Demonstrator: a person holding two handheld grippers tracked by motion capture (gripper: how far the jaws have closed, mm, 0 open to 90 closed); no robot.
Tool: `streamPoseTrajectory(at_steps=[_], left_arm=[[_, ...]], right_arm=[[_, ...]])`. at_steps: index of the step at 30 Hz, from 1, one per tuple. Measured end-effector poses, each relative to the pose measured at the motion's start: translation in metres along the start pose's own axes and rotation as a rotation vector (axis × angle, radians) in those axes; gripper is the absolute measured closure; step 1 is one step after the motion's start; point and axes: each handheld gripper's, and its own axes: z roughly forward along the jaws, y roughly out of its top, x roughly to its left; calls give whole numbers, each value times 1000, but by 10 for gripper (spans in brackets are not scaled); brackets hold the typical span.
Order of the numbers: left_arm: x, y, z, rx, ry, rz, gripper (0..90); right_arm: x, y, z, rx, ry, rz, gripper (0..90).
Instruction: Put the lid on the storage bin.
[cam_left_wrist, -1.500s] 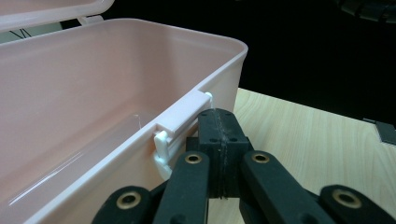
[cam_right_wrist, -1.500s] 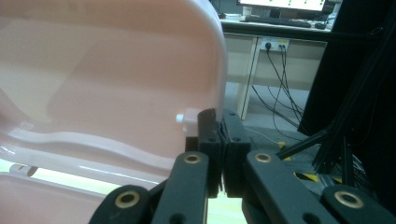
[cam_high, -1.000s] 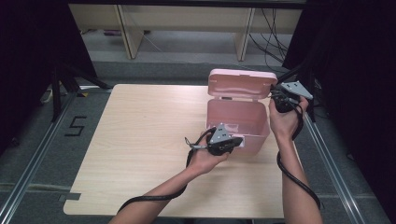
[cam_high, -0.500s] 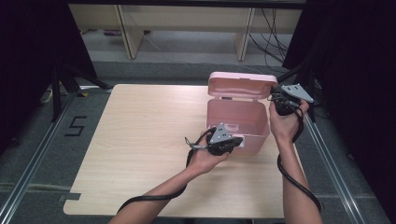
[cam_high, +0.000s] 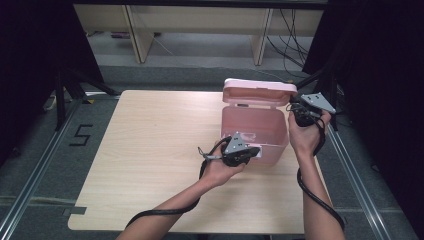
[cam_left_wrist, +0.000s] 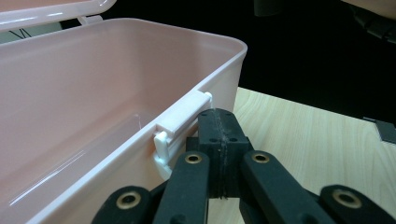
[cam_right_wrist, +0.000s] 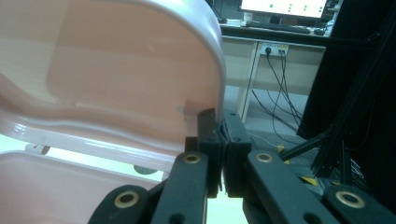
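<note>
With our left tool (cam_left_wrist: 219, 154) closed at the box (cam_high: 255, 131) latch and our right tool (cam_right_wrist: 219, 149) pinching the lid (cam_right_wrist: 116, 70) rim, the lid could slip free and drop shut.

Light wood-grain table (cam_high: 150, 150) on a grey floor (cam_high: 30, 165) marked with a black "5" (cam_high: 80, 135); pale bench legs (cam_high: 135, 32) behind, black cables (cam_high: 292, 30) trailing beside them; dark curtains (cam_high: 380, 100) either side; a lit monitor (cam_right_wrist: 282, 5) on a far desk
</note>
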Motion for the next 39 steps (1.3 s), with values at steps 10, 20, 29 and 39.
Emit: streamPoseTrajectory(at_steps=[10, 20, 29, 39], left_arm=[[0, 0, 0, -1, 1, 1, 897], [0, 0, 0, -1, 3, 0, 897], [-1, 0, 0, 0, 6, -2, 896], [-1, 0, 0, -5, 5, 0, 895]], right_arm=[[1, -4, -6, 12, -2, 1, 891], [3, -8, -9, 2, -7, -3, 890], [3, -12, -11, -5, -8, -10, 890], [5, -14, -13, -3, -10, -9, 890]])
